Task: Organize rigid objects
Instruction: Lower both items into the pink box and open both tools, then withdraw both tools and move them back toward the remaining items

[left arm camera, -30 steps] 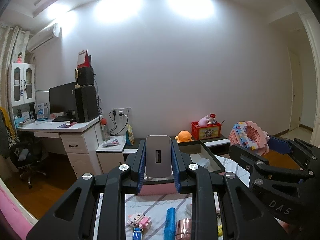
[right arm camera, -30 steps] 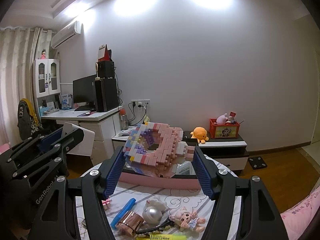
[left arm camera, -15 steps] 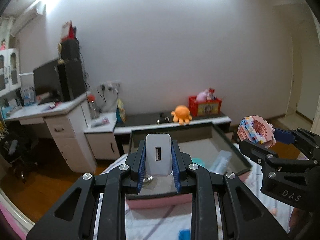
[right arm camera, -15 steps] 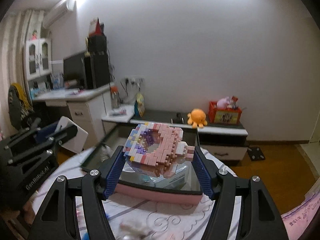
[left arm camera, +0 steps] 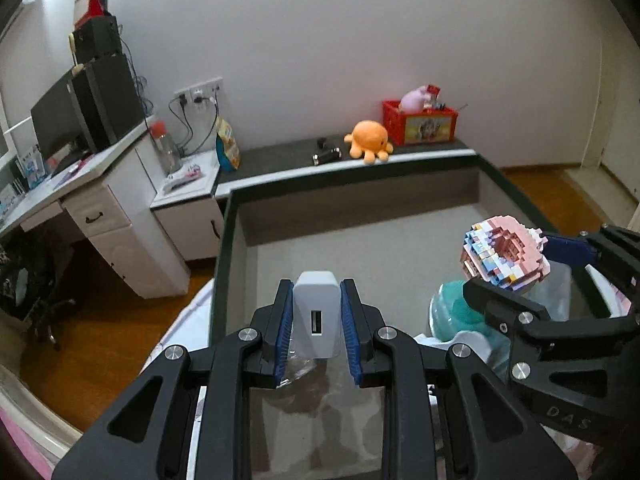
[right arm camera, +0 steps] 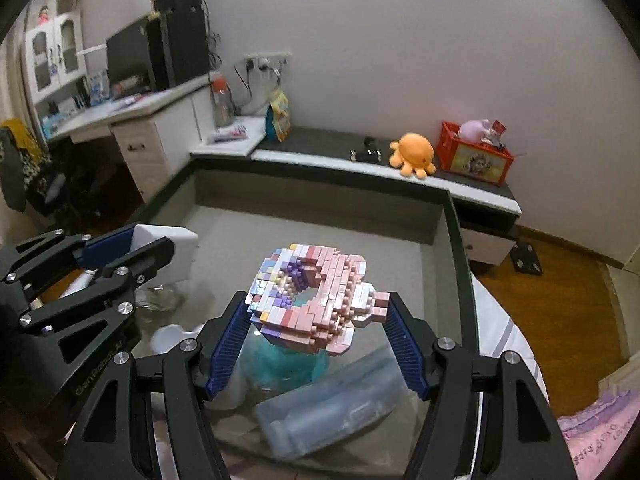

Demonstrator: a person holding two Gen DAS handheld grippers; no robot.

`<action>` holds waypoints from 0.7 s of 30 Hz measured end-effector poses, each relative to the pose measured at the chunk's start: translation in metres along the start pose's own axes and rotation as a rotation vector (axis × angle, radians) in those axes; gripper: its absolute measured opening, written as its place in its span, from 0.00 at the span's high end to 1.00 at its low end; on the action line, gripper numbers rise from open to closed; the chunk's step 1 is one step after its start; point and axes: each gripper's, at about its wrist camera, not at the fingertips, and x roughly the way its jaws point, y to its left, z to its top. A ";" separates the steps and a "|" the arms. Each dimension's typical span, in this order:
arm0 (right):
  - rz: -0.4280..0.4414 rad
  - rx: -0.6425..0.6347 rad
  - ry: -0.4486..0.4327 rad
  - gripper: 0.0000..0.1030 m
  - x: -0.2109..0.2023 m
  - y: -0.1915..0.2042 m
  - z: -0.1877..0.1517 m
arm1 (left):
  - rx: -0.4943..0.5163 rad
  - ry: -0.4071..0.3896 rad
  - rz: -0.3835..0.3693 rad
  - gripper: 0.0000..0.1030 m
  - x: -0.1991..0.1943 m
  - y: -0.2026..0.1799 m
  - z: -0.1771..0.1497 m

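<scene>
My left gripper (left arm camera: 316, 322) is shut on a white USB charger (left arm camera: 317, 320), held above the near left part of a grey storage box (left arm camera: 360, 248) with a dark rim. My right gripper (right arm camera: 316, 320) is shut on a pink and purple brick-built model (right arm camera: 316, 300), which hangs over the box's near right part. In the right wrist view the left gripper (right arm camera: 132, 248) with the charger (right arm camera: 172, 244) shows at the left. In the left wrist view the brick model (left arm camera: 504, 254) and right gripper show at the right.
Inside the box lie a teal round container (right arm camera: 280, 360), a clear plastic bottle (right arm camera: 332, 412) and a clear wrapper (left arm camera: 298, 368). Behind it stands a low cabinet with an orange plush octopus (left arm camera: 370, 140) and a red crate (left arm camera: 420, 122). A white desk (left arm camera: 80, 184) stands at the left.
Both grippers moved forward and tilted down, from above the table with scattered toys to over the grey box. Each kept its grip on its object.
</scene>
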 end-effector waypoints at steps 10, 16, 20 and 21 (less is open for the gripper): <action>-0.040 0.057 -0.035 0.22 -0.010 -0.022 -0.002 | -0.018 -0.075 0.008 0.34 -0.026 0.006 0.000; -0.008 0.082 -0.148 0.20 -0.073 -0.026 -0.008 | -0.094 -0.198 0.003 0.08 -0.098 0.021 -0.009; 0.024 0.094 -0.246 0.16 -0.123 -0.019 -0.023 | -0.105 -0.308 0.024 0.00 -0.156 0.019 -0.029; 0.031 0.097 -0.283 0.16 -0.142 -0.017 -0.031 | -0.110 -0.329 0.032 0.00 -0.172 0.017 -0.036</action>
